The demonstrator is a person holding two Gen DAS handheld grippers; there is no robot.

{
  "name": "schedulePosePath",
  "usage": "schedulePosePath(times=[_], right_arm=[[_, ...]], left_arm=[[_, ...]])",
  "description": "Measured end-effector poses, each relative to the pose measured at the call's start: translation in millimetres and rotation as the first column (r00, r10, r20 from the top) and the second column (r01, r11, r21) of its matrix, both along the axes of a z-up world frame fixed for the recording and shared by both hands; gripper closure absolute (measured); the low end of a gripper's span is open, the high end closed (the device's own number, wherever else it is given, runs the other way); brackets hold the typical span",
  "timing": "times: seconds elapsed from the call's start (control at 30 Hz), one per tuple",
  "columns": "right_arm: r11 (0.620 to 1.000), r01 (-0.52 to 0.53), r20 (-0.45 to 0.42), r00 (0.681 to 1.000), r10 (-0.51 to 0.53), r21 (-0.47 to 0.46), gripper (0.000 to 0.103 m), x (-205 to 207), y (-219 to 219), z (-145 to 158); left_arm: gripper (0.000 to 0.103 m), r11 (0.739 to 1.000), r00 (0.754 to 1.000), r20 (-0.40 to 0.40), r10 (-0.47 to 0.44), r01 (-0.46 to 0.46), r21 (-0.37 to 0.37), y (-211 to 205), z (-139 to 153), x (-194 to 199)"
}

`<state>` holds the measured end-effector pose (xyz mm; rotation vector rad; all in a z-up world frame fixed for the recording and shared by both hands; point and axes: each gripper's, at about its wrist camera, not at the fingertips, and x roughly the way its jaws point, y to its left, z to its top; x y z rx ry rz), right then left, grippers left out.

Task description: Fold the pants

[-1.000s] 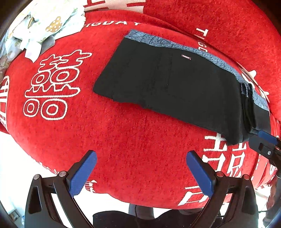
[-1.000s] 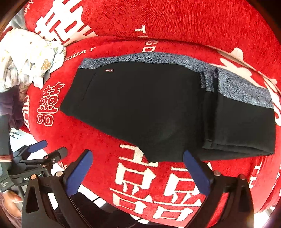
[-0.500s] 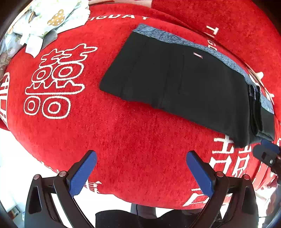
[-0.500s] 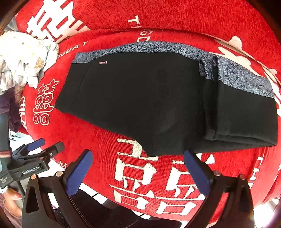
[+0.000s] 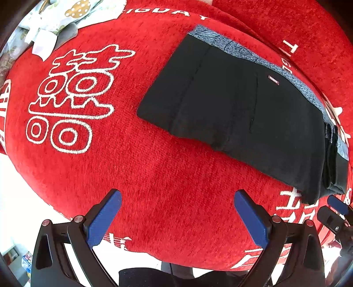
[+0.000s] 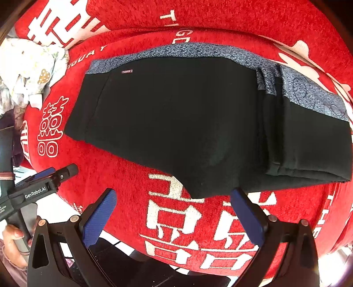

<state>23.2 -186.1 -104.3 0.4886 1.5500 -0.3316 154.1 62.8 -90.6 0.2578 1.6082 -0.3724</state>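
Black pants (image 6: 181,123) with a grey-blue patterned waistband lie folded flat on a red cushion; they also show in the left wrist view (image 5: 238,110). A thicker folded stack sits at their right end (image 6: 308,145). My left gripper (image 5: 176,212) is open and empty, hovering over bare red fabric in front of the pants' left end. My right gripper (image 6: 174,209) is open and empty, just short of the pants' near edge. Each gripper shows at the edge of the other's view.
The red cushion (image 5: 154,172) carries white Chinese characters and lettering. A crumpled pale patterned cloth (image 6: 28,70) lies at the far left, also in the left wrist view (image 5: 66,17). The cushion's front edge drops off just below both grippers.
Both grippers have moved closer to the pants, which look larger now. The pants have not moved. Both grippers stay open.
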Motion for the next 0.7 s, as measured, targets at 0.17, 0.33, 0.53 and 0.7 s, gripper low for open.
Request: schedulePosePath(times=[0.17,0.33,0.53,0.7], right_arm=[[1.000,-0.008,0.000,1.000,0.008,-0.003,0.000,6.7,1.0,-0.6],[1.000,-0.011,-0.001,1.000,0.011,-0.006,0.000,11.4,0.3,-2.8],[1.000,-0.007,-0.011,1.000,0.006,-0.005,0.000,13.7,-0.1,-7.5],[1.000,-0.006,-0.019,1.000,0.006,-0.003,0.000,16.0,1.0,-11.1]], left_arm=[[0.001,1.000,1.000,-0.006,0.002,-0.002,-0.004,-4.4,-5.3,8.4],[0.001,1.000,1.000,-0.013,-0.002,0.002,-0.011,-10.7,-11.1,19.2],[0.001,1.000,1.000,-0.019,-0.008,0.007,-0.021,-23.0,-18.2,22.6],[0.001,0.999,0.999,-0.032,0.004,-0.005,-0.039,-29.4,-24.4,29.0]])
